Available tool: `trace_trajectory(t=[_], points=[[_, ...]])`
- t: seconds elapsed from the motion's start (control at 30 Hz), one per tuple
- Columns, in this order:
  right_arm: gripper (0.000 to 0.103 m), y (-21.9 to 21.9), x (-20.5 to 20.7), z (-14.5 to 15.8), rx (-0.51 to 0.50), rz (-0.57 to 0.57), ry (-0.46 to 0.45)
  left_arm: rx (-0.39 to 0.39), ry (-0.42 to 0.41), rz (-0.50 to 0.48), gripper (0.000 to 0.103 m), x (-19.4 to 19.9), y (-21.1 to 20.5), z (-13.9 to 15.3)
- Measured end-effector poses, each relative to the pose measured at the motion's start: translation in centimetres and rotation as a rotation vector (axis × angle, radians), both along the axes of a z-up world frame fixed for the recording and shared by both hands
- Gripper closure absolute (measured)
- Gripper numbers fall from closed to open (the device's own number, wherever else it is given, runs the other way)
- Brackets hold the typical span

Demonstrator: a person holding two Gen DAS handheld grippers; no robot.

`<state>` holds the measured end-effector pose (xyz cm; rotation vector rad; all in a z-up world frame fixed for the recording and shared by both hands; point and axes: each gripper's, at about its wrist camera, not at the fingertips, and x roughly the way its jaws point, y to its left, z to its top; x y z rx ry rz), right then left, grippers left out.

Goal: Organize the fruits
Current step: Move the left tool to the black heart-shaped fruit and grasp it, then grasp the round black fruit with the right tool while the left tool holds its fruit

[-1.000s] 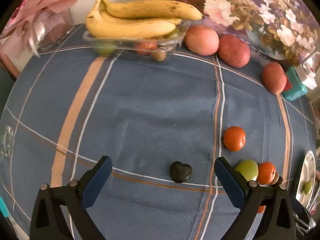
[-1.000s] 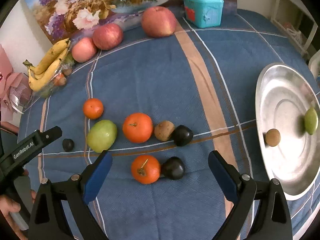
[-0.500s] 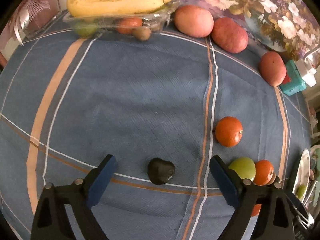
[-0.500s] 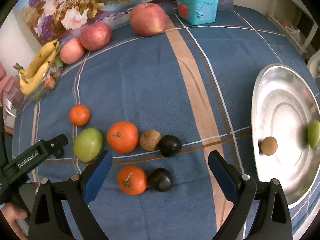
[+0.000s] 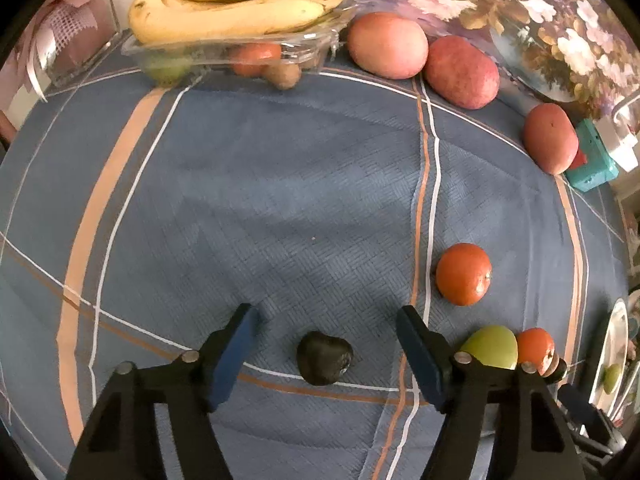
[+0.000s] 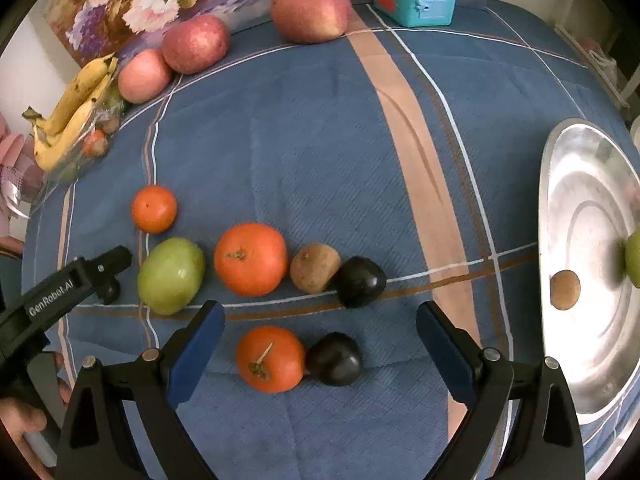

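Dark fruit – long axis crosswise between closing left tool.

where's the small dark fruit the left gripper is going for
In the left wrist view the small dark fruit lies on the blue cloth between the left gripper's closing jaws, untouched, left of the green fruit.

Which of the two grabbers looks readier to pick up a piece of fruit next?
Left. The left gripper, jaws just closing, brackets one small dark fruit. The right gripper spans an orange touching a dark plum.
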<state>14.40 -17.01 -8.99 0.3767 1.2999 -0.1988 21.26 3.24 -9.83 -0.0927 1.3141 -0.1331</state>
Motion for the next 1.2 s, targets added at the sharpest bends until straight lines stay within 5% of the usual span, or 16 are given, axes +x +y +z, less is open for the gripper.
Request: trace_trajectory(t=[0.17, 0.63, 1.2], points=[[0.006, 0.0, 0.1, 0.2, 0.004, -0.004, -0.013, 0.039, 0.012, -0.044, 0.035, 0.2, -1.5, -0.2], [0.006, -1.2, -0.6, 1.1, 0.003, -0.035, -0.044, 0.012, 0.022, -0.005, 0.077, 0.5, -0.9, -0.1], [0.006, -2.0, -1.2, -0.9, -0.015, -0.067, 0.033, -0.026, 0.014, 0.005, 0.079, -0.9, 0.0, 1.2]])
